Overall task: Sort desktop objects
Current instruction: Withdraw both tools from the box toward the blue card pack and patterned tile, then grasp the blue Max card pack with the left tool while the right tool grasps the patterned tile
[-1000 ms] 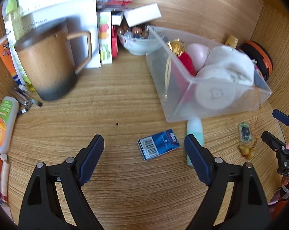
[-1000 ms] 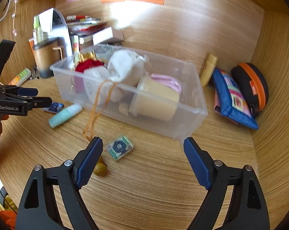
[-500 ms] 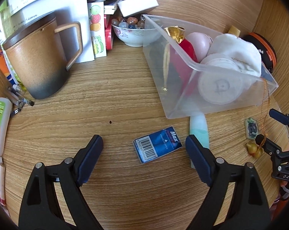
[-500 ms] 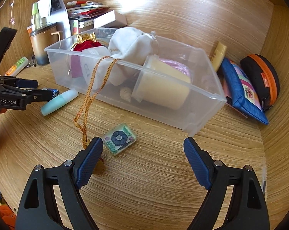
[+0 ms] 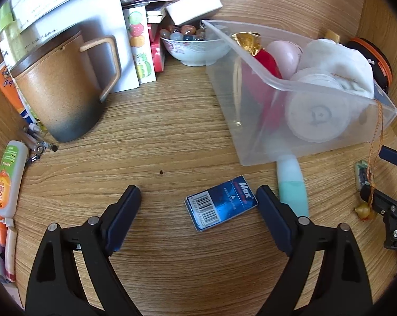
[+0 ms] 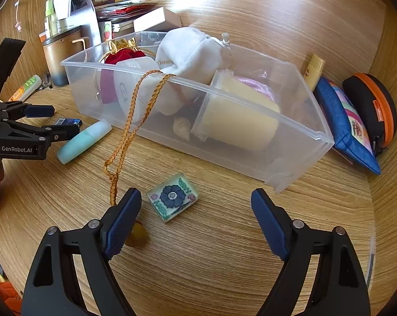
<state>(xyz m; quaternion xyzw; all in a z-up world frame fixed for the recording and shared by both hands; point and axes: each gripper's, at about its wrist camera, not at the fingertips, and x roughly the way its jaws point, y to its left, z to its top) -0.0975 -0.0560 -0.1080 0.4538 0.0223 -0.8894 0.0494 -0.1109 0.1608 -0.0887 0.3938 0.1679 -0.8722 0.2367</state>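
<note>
- Nearest the left wrist camera, the left gripper (image 5: pixel 198 204) stands with its fingers spread wide and clasping nothing; the blue staple box (image 5: pixel 221 205) lies flat on the wooden desk (image 5: pixel 159 137) between them, nearer the right-hand finger, its long axis slanting up toward the picture's right.
- Just beyond that finger lies the mint tube (image 5: pixel 292 184), long axis near upright in the picture, far end against the clear plastic bin (image 5: pixel 253 142).
- Under the right gripper (image 6: pixel 195 206), fingers likewise apart and empty, the flower tile (image 6: pixel 173 197) lies flat, closer to the left-hand finger; an orange braided cord (image 6: pixel 127 131) runs from the bin's rim down to the desk.
- Farther back stand a brown mug (image 5: pixel 58 92) and a bowl of beads (image 5: pixel 193 50).
</note>
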